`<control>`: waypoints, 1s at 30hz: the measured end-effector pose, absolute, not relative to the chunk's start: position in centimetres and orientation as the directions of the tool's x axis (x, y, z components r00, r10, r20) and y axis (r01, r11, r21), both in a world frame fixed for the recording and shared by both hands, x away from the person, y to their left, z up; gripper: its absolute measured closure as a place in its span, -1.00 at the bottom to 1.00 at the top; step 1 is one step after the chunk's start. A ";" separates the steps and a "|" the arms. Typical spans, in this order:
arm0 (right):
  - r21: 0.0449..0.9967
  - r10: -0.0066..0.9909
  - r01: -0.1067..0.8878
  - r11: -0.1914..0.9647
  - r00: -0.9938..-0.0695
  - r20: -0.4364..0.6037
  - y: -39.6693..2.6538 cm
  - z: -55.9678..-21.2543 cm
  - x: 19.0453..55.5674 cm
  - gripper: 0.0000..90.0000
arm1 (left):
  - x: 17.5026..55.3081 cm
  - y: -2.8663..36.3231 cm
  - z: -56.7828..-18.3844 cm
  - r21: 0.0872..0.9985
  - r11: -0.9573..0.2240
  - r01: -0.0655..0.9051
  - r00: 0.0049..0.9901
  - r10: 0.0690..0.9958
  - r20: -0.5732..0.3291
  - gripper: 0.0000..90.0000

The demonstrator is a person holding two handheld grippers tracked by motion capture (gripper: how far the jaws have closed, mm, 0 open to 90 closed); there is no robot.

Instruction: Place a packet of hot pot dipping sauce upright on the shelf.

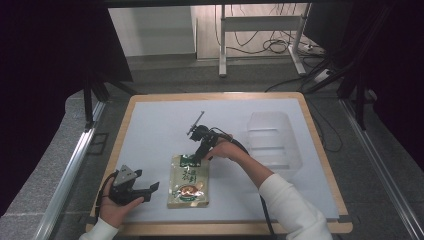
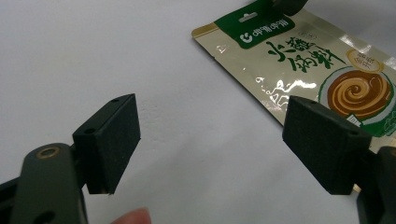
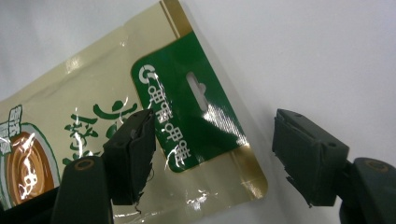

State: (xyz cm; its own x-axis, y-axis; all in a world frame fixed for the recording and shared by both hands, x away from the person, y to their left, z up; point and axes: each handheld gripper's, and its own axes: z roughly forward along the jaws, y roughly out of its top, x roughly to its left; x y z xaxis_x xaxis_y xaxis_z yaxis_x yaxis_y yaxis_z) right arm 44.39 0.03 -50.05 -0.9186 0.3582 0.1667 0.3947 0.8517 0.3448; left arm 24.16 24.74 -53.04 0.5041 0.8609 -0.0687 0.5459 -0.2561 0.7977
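A beige food pouch with a green top label lies flat on the white table, near the front middle. My right gripper hovers over the pouch's top edge, open; its jaws straddle the green label's corner without closing on it. My left gripper rests low at the front left, open and empty, its jaws pointing toward the pouch, a short way left of it.
A clear plastic tray sits on the right half of the table. The table's wooden rim runs along the front. Cables and a desk frame stand on the floor beyond the far edge.
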 end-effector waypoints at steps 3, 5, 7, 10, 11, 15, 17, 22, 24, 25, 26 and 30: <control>0.330 0.348 0.396 0.857 -0.917 0.195 -0.1 -50.3 44.3 -0.24 | 24.1 24.7 -53.0 0.799 -0.254 0.545 0.504 0.861 -0.070 -0.58; 0.325 0.338 0.385 0.864 -0.921 0.192 -0.3 -50.3 44.1 -0.23 | 24.1 24.8 -53.0 0.799 -0.253 0.545 0.503 0.862 -0.070 -0.58; 0.327 0.334 0.382 0.865 -0.922 0.195 -0.4 -50.0 44.0 -0.23 | 24.1 24.8 -53.0 0.799 -0.253 0.545 0.503 0.862 -0.070 -0.58; 0.344 0.326 0.383 0.857 -0.921 0.214 -0.6 -49.1 43.6 -0.17 | 24.1 24.7 -53.0 0.799 -0.254 0.546 0.503 0.861 -0.070 -0.58; 0.344 0.322 0.382 0.858 -0.921 0.219 -0.7 -48.8 43.4 -0.16 | 24.1 24.7 -53.0 0.799 -0.254 0.545 0.503 0.862 -0.069 -0.58; 0.339 0.294 0.354 0.872 -0.931 0.214 -0.7 -48.3 42.7 -0.11 | 24.1 24.6 -53.0 0.801 -0.254 0.543 0.503 0.862 -0.068 -0.58; 0.340 0.286 0.345 0.875 -0.934 0.212 -0.7 -48.4 42.6 -0.08 | 24.1 24.6 -53.0 0.801 -0.254 0.543 0.503 0.862 -0.067 -0.58; 0.332 0.281 0.330 0.884 -0.941 0.187 -0.5 -49.3 42.8 0.05 | 24.1 24.7 -53.0 0.800 -0.255 0.543 0.503 0.861 -0.067 -0.58; 0.333 0.277 0.320 0.887 -0.945 0.172 -0.4 -49.6 43.0 0.14 | 24.1 24.7 -53.0 0.800 -0.254 0.543 0.502 0.862 -0.067 -0.58; 0.334 0.277 0.318 0.887 -0.946 0.167 -0.4 -49.6 43.1 0.19 | 24.1 24.7 -53.0 0.800 -0.254 0.543 0.502 0.862 -0.067 -0.58; 0.333 0.275 0.315 0.889 -0.948 0.163 -0.5 -49.7 43.1 0.25 | 24.1 24.8 -53.0 0.800 -0.254 0.543 0.501 0.863 -0.067 -0.58; 0.335 0.260 0.291 0.896 -0.956 0.136 -0.4 -49.7 43.1 0.42 | 24.1 24.8 -52.9 0.802 -0.252 0.541 0.500 0.864 -0.066 -0.58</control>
State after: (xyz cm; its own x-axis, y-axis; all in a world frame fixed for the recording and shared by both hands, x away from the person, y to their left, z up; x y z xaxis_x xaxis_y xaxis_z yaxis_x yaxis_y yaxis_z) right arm 43.08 -0.38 -49.74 -0.9561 0.2598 0.1358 0.2911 0.8962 0.3349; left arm 24.11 24.81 -52.92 0.4996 0.8638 -0.0658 0.5411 -0.2517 0.8024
